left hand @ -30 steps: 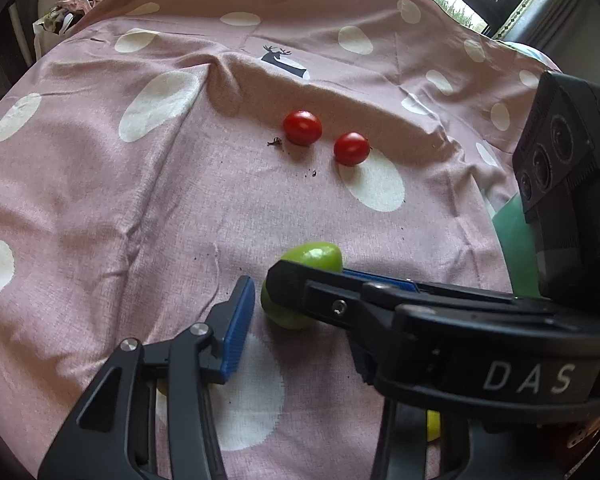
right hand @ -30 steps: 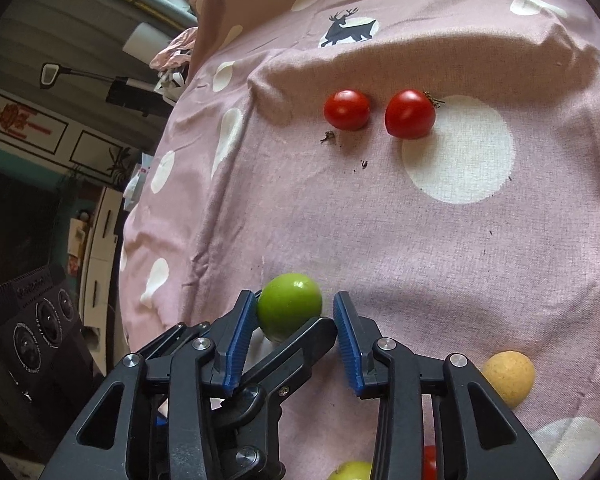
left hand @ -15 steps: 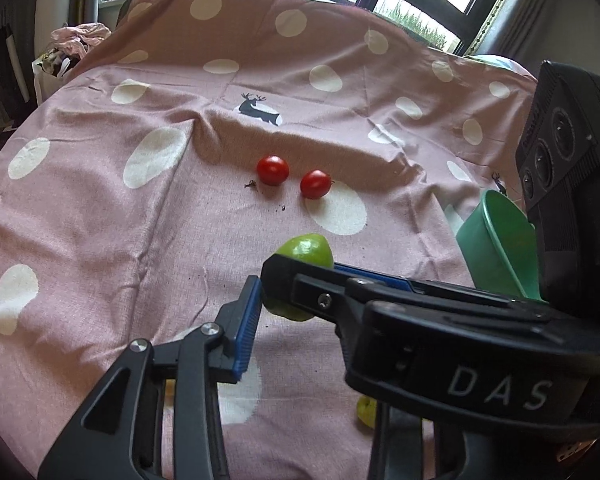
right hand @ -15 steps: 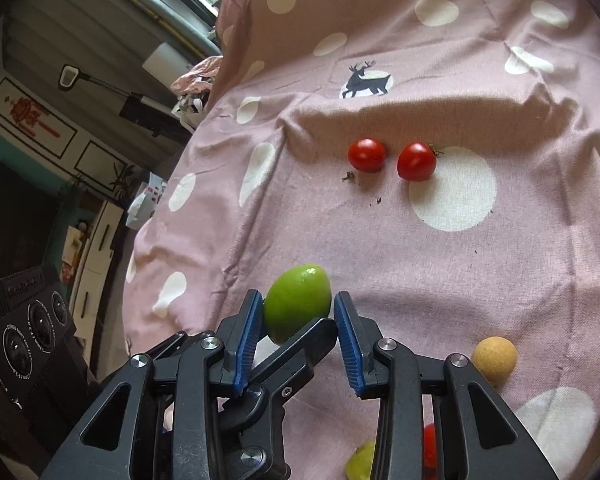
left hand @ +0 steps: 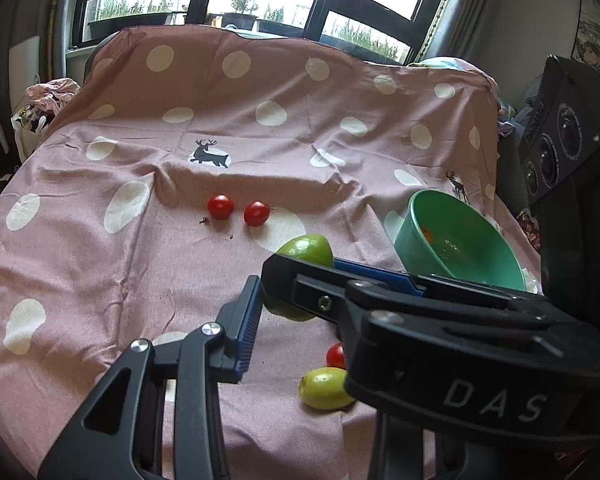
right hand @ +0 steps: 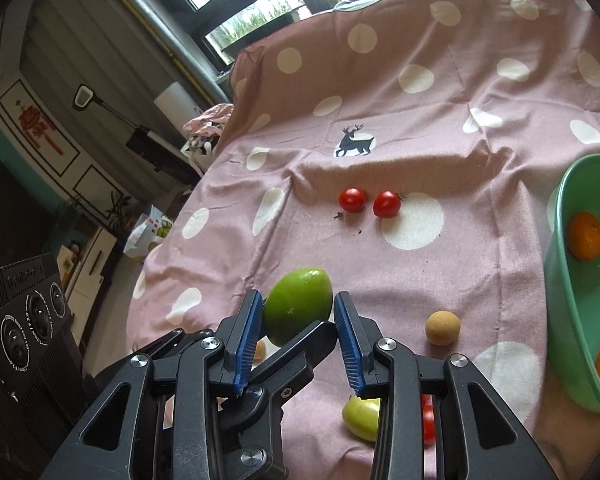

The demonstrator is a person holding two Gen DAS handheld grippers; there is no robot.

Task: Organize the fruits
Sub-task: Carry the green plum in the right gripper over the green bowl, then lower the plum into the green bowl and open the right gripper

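Spotted cloth [left hand: 100,264] below, both hand-held grippers [right hand: 296,316] clamp one green fruit [right hand: 298,306]; carry it level to the green bowl [right hand: 572,312].

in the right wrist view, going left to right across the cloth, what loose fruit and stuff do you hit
green lime held up in the fingers → left cherry tomato → right cherry tomato → tan round fruit → green bowl with an orange inside

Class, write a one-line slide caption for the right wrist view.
Both grippers clamp one green fruit above the spotted cloth, beside a green bowl holding oranges.
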